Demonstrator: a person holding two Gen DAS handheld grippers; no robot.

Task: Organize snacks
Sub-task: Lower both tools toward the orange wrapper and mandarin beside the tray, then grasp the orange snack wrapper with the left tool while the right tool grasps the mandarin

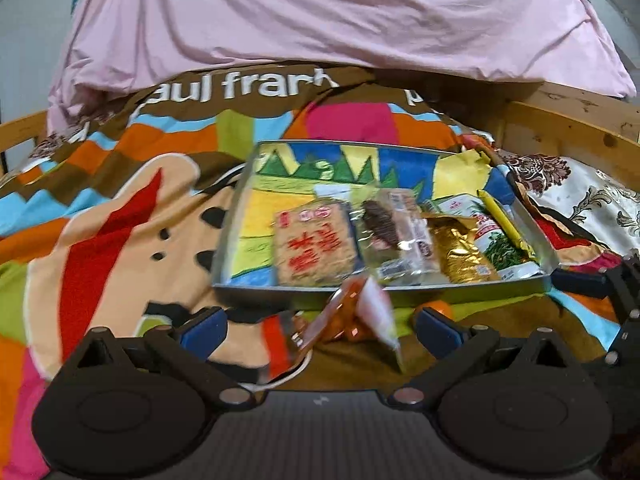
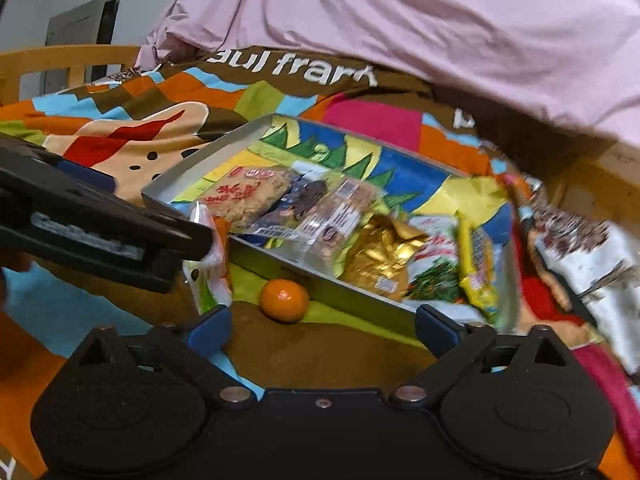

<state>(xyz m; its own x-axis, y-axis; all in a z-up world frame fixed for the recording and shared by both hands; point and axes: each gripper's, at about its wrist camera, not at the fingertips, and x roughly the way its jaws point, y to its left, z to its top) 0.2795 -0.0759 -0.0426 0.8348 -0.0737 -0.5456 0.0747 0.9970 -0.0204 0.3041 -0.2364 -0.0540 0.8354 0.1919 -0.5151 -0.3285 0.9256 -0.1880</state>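
Seen from the left wrist, the left tongs [image 1: 320,326] stand spread wide, their blue-padded fingertips [image 1: 204,326] well apart. Between them, blurred, hangs an orange and white snack packet [image 1: 356,316]; neither pad appears to touch it, and whether anything supports it cannot be told. From the right wrist, the right tongs [image 2: 322,326] are also spread and grip nothing. Just ahead of them a small orange [image 2: 284,300] lies on the patterned bed cover [image 2: 328,348], close to the near wall of a shallow grey tray [image 2: 200,156].

In the tray, along its near side, the snacks lie in a row, touching or overlapping: a rice cracker pack with red characters [image 1: 314,252], a clear wrapper with a dark piece inside [image 1: 378,226], a clear pack of pale biscuits [image 1: 412,236], a crumpled gold foil bag [image 1: 460,254], a white and green packet [image 1: 500,246], and a thin yellow stick pack [image 1: 504,220] by the right wall. The tray's far half shows its painted lining [image 1: 320,164]. Beyond lies a pink quilt [image 1: 340,16], with a wooden bed rail [image 1: 568,120] to the right.
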